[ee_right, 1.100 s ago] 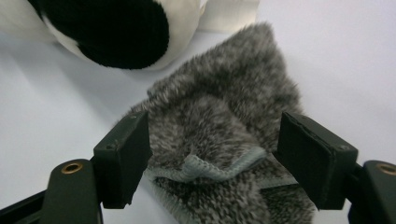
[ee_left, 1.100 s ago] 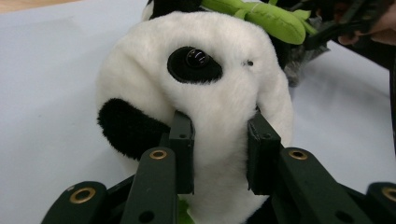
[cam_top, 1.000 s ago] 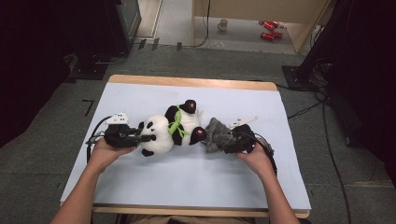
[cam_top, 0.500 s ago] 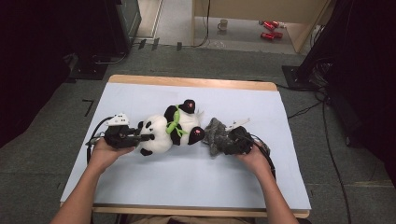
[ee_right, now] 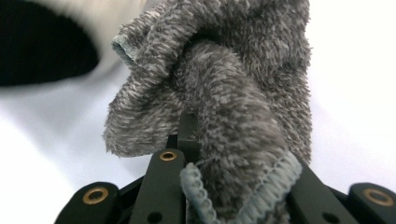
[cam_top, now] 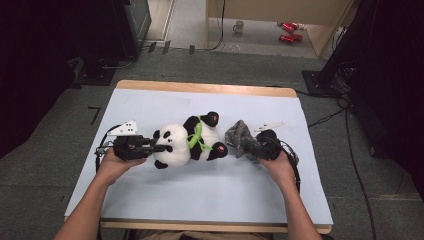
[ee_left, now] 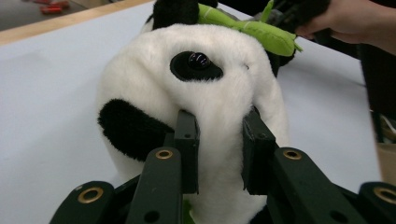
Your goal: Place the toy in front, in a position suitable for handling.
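My left gripper (ee_left: 218, 140) had just pinched the head of the soft black-and-white plush panda (cam_top: 187, 142), lying mid-table on the pale blue mat (cam_top: 200, 195). My right gripper (ee_right: 224, 140) had just clamped the limp grey fuzzy sock (ee_right: 233, 84) beside its feet. Both felt light and squashy, so I gripped deep.

both forearms reach in from the near edge, one hand on each hand-held gripper. the left hand-held gripper (cam_top: 162, 148) lies level, jaws just closing and pinching. the right hand-held gripper (cam_top: 248, 148) points inward, jaws just closed, clamped.
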Available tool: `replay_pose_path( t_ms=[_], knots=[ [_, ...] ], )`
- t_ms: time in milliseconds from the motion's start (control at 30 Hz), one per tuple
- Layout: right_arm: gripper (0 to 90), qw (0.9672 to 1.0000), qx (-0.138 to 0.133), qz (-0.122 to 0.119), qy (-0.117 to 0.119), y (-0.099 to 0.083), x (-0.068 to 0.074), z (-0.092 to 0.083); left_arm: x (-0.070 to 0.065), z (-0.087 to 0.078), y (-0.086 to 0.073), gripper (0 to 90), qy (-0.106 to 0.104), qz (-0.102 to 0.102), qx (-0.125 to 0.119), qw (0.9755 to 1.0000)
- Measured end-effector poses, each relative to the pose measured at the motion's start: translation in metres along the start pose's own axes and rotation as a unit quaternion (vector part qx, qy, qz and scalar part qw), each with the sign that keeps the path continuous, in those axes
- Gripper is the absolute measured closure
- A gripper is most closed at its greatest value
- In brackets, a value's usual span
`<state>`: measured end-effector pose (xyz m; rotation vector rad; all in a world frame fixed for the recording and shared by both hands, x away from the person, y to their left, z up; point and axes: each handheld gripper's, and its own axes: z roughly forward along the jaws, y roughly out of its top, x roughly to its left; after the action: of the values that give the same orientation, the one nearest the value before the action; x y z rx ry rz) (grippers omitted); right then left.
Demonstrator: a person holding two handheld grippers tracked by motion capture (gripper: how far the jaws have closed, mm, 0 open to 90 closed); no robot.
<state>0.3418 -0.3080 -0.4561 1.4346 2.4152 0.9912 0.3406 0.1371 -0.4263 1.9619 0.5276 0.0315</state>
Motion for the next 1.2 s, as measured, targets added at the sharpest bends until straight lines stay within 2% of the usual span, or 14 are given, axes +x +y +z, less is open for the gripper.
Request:
replay_pose_path(
  t_ms=[67, 100, 233, 333, 400, 500, 633, 767, 933, 1033, 1200],
  knots=[
    [76.4, 0.9999, -0.009, 0.009, 0.004, 0.0, -0.003, -0.004, -0.002, 0.003, 0.001, 72.8, -0.007, 0.002, 0.0, 1.0],
    [76.5, 0.9998, -0.014, 0.013, 0.004, 0.0, -0.004, -0.007, -0.001, 0.005, 0.0, 72.6, -0.01, -0.004, -0.002, 0.9999],
    [76.5, 0.9987, -0.047, 0.019, 0.01, 0.005, -0.003, -0.02, 0.005, 0.007, -0.004, 71.0, 0.007, -0.011, 0.013, 0.9998],
    [76.5, 0.9976, -0.066, 0.005, 0.02, 0.012, 0.004, -0.029, 0.008, 0.01, -0.008, 65.6, 0.031, -0.019, 0.036, 0.9987],
    [76.5, 0.9968, -0.076, -0.003, 0.025, 0.017, 0.01, -0.034, 0.011, 0.011, -0.01, 60.0, 0.033, -0.039, 0.044, 0.9977],
    [76.4, 0.9953, -0.088, -0.014, 0.038, 0.025, 0.019, -0.041, 0.011, 0.011, -0.011, 52.0, 0.039, -0.045, 0.044, 0.9972],
    [76.4, 0.9944, -0.086, -0.032, 0.053, 0.035, 0.034, -0.044, 0.011, 0.009, -0.017, 37.6, 0.048, -0.052, 0.036, 0.9969],
    [76.3, 0.9942, -0.079, -0.04, 0.06, 0.042, 0.04, -0.042, 0.01, 0.009, -0.018, 34.3, 0.05, -0.059, 0.03, 0.9965],
    [76.3, 0.9942, -0.07, -0.052, 0.063, 0.054, 0.05, -0.044, 0.01, 0.009, -0.018, 31.3, 0.052, -0.067, 0.034, 0.9958],
    [76.2, 0.9932, -0.072, -0.059, 0.069, 0.063, 0.055, -0.046, 0.012, 0.009, -0.018, 29.0, 0.05, -0.076, 0.037, 0.9951],
    [76.0, 0.9906, -0.076, -0.076, 0.083, 0.078, 0.07, -0.05, 0.012, 0.01, -0.019, 25.5, 0.051, -0.077, 0.038, 0.995]
  ],
)
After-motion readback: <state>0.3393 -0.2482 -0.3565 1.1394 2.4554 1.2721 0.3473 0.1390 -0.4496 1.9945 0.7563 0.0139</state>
